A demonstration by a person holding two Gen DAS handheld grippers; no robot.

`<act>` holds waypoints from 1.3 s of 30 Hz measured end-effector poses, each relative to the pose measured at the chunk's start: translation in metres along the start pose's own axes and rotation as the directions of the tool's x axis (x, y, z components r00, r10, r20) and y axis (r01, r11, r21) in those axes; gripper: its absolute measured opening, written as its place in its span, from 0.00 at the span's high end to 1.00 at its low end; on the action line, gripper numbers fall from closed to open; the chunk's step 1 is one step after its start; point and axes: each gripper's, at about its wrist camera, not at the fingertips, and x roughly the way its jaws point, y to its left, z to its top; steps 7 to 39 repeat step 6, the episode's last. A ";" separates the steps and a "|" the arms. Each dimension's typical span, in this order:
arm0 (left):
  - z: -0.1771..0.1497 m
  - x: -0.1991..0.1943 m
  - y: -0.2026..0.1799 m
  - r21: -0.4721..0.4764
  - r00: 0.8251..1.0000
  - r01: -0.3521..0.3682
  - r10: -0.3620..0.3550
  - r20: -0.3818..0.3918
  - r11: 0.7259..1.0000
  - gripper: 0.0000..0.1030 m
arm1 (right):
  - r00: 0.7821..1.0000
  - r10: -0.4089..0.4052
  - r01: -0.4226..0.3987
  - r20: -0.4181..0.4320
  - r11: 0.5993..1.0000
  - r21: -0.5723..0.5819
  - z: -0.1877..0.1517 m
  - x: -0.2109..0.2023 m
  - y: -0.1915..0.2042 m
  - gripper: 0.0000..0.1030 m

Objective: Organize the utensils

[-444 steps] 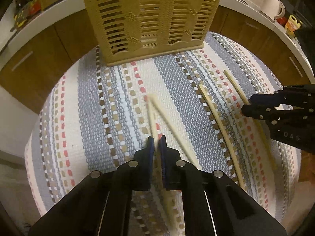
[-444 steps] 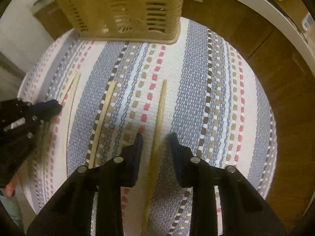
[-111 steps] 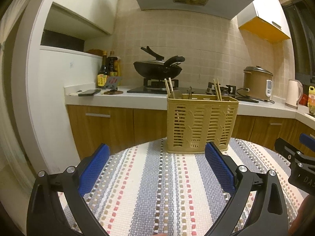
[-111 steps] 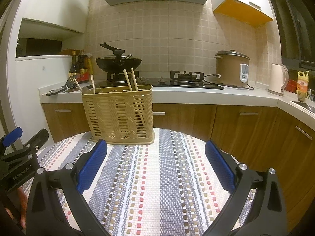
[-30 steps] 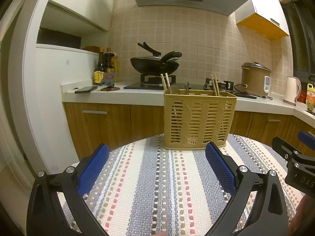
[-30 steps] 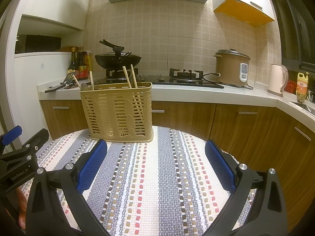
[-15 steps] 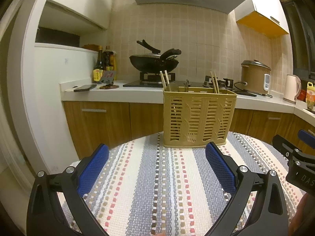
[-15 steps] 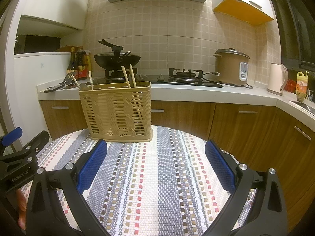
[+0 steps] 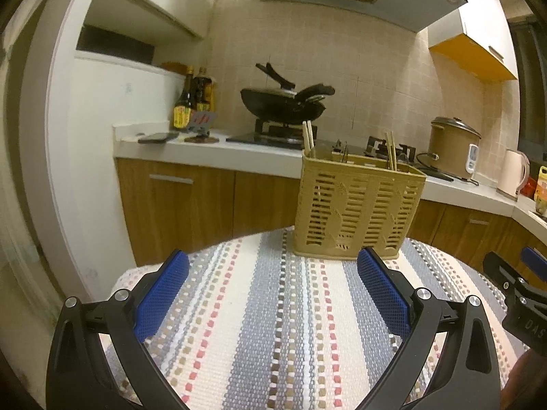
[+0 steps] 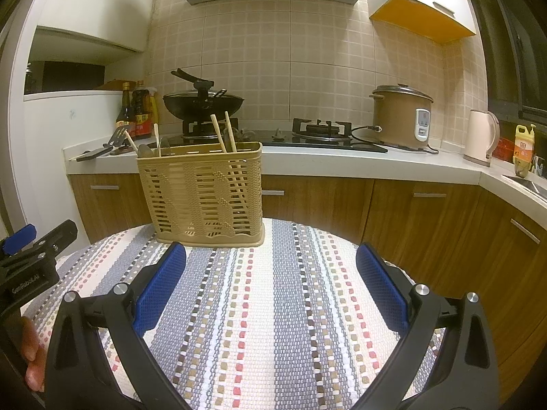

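Both the left gripper (image 9: 271, 285) and right gripper (image 10: 270, 278) hung wide apart and empty. The wooden chopsticks (image 10: 224, 132), earlier lying on the striped woven cloth (image 10: 259, 307), now stood in the tan slatted plastic basket (image 10: 201, 198), suggesting organizing was complete.

Both grippers held level, jaws spread wide and empty.

The left gripper (image 9: 273, 287) and right gripper (image 10: 270, 280) are kept side by side, blue pads (image 10: 160, 287) facing inward; fingers (image 10: 32, 358) of the person's left hand are seen gripping its handle.
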 end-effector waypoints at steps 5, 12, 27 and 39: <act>0.001 -0.001 0.002 0.002 1.000 -0.004 0.003 0.015 1.000 0.07 | 1.000 0.001 -0.001 0.001 1.000 -0.001 0.000 -0.001 0.001 0.08; 0.001 -0.002 0.001 0.005 1.000 -0.003 0.003 0.020 1.000 0.07 | 1.000 0.000 0.000 -0.001 1.000 -0.002 0.000 0.000 0.001 0.08; 0.001 -0.002 0.001 0.005 1.000 -0.003 0.003 0.020 1.000 0.07 | 1.000 0.000 0.000 -0.001 1.000 -0.002 0.000 0.000 0.001 0.08; 0.001 -0.002 0.001 0.005 1.000 -0.003 0.003 0.020 1.000 0.07 | 1.000 0.000 0.000 -0.001 1.000 -0.002 0.000 0.000 0.001 0.08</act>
